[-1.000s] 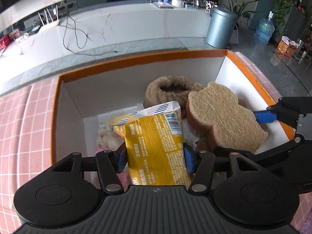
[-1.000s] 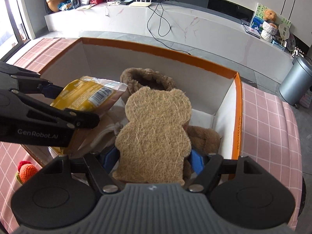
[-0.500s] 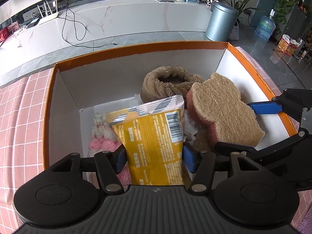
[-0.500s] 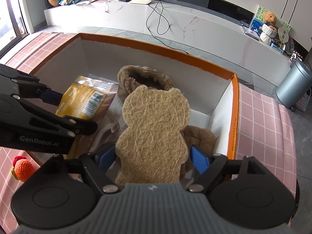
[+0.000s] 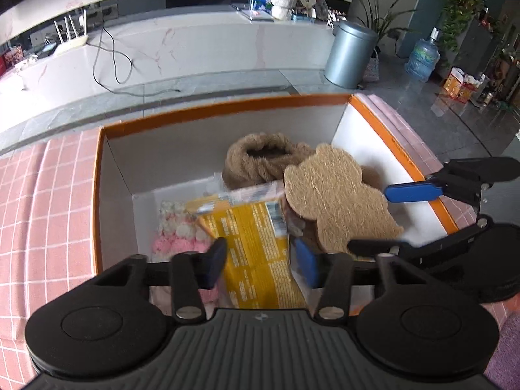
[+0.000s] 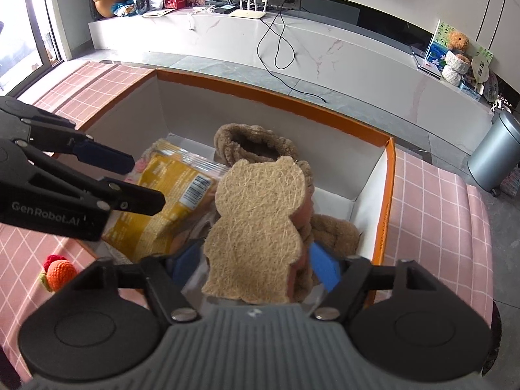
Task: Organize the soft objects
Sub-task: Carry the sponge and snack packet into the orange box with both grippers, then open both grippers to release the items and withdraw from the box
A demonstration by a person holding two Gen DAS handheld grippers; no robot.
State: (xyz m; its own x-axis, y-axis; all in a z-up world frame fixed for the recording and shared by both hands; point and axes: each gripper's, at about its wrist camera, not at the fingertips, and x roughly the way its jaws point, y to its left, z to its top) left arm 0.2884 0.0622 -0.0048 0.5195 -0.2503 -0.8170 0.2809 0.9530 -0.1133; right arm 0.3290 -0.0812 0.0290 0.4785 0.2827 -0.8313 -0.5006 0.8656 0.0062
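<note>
An orange-rimmed white box (image 5: pixel 227 107) (image 6: pixel 386 175) holds the soft things. A yellow snack bag (image 5: pixel 256 243) (image 6: pixel 169 195) lies in it, between the spread fingers of my left gripper (image 5: pixel 260 261), which is open. A bear-shaped fibre sponge (image 5: pixel 334 191) (image 6: pixel 260 221) rests on a brown plush slipper (image 5: pixel 260 159) (image 6: pixel 253 143). My right gripper (image 6: pixel 256 263) is open, its blue pads apart from the sponge's sides. A pink and white knitted piece (image 5: pixel 175 230) lies at the box's left.
A crocheted orange and red toy (image 6: pixel 58 269) lies on the pink checked cloth (image 6: pixel 435 211) left of the box. A second brown plush piece (image 6: pixel 338 230) sits in the box's right corner. A grey bin (image 5: pixel 349 55) stands on the floor beyond.
Both grippers have opened and let go: the snack bag and the bear sponge have dropped lower into the box. Both grippers have pulled back a little.
</note>
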